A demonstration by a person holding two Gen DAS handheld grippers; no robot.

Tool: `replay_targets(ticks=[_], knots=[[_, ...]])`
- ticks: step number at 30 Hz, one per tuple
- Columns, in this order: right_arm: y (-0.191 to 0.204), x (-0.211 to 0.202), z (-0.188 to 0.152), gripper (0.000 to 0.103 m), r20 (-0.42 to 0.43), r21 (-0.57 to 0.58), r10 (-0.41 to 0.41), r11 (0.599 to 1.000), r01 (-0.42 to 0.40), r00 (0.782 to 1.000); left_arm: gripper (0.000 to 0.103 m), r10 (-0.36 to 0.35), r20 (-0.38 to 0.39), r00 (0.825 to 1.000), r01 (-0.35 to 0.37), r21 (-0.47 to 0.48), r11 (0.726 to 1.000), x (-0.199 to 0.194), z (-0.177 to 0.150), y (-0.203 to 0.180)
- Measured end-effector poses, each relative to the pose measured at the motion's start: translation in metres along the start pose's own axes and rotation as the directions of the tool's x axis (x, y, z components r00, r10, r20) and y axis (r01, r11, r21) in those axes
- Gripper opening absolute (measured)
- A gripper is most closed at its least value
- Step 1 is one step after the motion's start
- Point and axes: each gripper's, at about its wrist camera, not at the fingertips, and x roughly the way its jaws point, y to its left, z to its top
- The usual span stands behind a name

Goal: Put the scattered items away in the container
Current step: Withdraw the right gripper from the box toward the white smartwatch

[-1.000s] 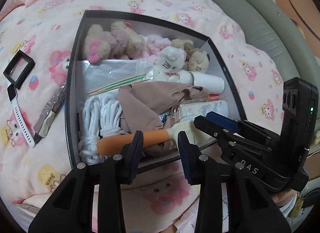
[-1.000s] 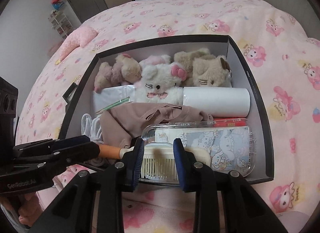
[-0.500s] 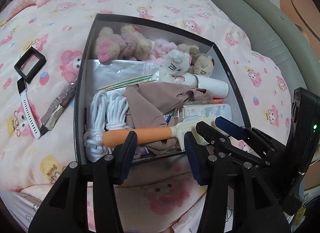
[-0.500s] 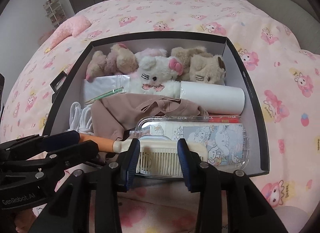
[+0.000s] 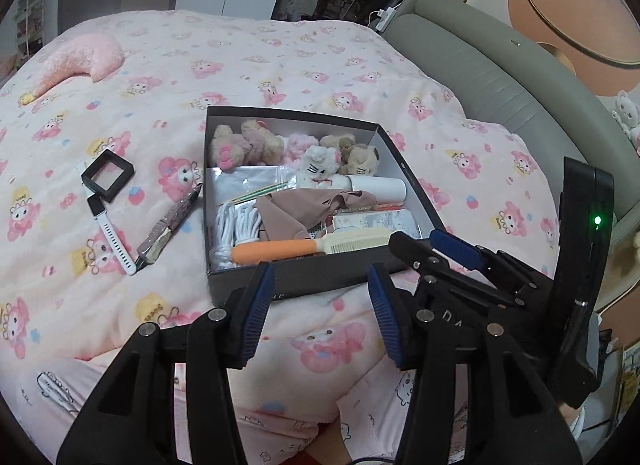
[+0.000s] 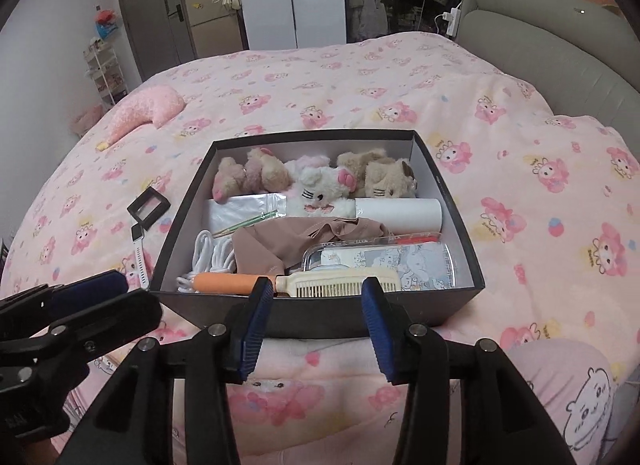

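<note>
Both grippers are backing up and away from the box (image 5: 320,279), which is showing smaller than a second ago; the comb (image 6: 298,283), then between the pads, is now lying released along the near wall inside. Left gripper (image 5: 320,315) is standing wide open with nothing between its pads. Right gripper (image 6: 314,327) is opening further, also holding nothing.

Risks, largest first:
1. The box is sitting on a soft quilt (image 5: 280,65); a gripper pressing on its near wall is likely to tilt it and shift the contents.
2. The box is filling up; the comb is riding high on the pile, so further items may push it over the rim.
3. Items are remaining outside, on the quilt left of the box: a white watch (image 5: 110,231), a black frame (image 5: 107,174) and a foil wrapper (image 5: 168,227). The thin wrapper and strap are lying flat on fabric, so a pinch may catch the quilt instead.

Box contents, largest to smallest:
- plush toys (image 6: 316,179) along the far wall;
- beige cloth (image 6: 280,243) in the middle;
- printed clear case (image 6: 384,261) near right;
- white roll (image 6: 400,213), far right;
- clear bag (image 6: 240,213) with thin sticks;
- white cord (image 6: 210,255), near left.
</note>
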Motion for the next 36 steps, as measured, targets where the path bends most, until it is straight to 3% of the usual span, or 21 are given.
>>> replay_targets(ticks=[11, 15, 20, 23, 26, 29, 33, 36], knots=[[0.023, -0.013, -0.012, 0.042, 0.004, -0.005, 0.084, 0.996, -0.084, 0.996, 0.048, 0.004, -0.013, 1.0, -0.004, -0.004, 1.0, -0.014, -0.016, 0.007], [0.042, -0.012, -0.017, 0.042, -0.006, -0.059, 0.097, 0.993, -0.097, 0.995, 0.047, 0.028, -0.02, 0.999, -0.03, -0.061, 0.998, -0.021, -0.026, 0.033], [0.097, -0.007, -0.005, 0.042, 0.002, -0.178, 0.187, 0.967, -0.184, 0.982, 0.047, 0.1, 0.043, 0.994, -0.091, -0.17, 0.981, -0.053, -0.023, 0.083], [0.131, 0.011, 0.011, 0.034, -0.043, -0.18, 0.306, 0.934, -0.309, 0.951, 0.046, 0.17, 0.063, 0.983, -0.148, -0.259, 0.954, -0.064, -0.016, 0.119], [0.168, 0.041, 0.018, 0.031, -0.114, -0.154, 0.37, 0.91, -0.384, 0.922, 0.045, 0.22, 0.054, 0.974, -0.188, -0.346, 0.919, -0.06, -0.014, 0.163], [0.205, 0.071, 0.016, 0.031, -0.159, -0.178, 0.356, 0.907, -0.381, 0.921, 0.036, 0.256, 0.013, 0.967, -0.225, -0.432, 0.873, -0.042, -0.016, 0.207], [0.238, 0.118, 0.009, 0.032, -0.234, -0.194, 0.294, 0.92, -0.341, 0.927, 0.031, 0.195, -0.054, 0.979, -0.192, -0.557, 0.808, -0.007, -0.024, 0.258], [0.252, 0.148, 0.005, 0.032, -0.269, -0.217, 0.257, 0.923, -0.318, 0.928, 0.025, 0.138, -0.078, 0.987, -0.157, -0.609, 0.777, 0.01, -0.025, 0.279]])
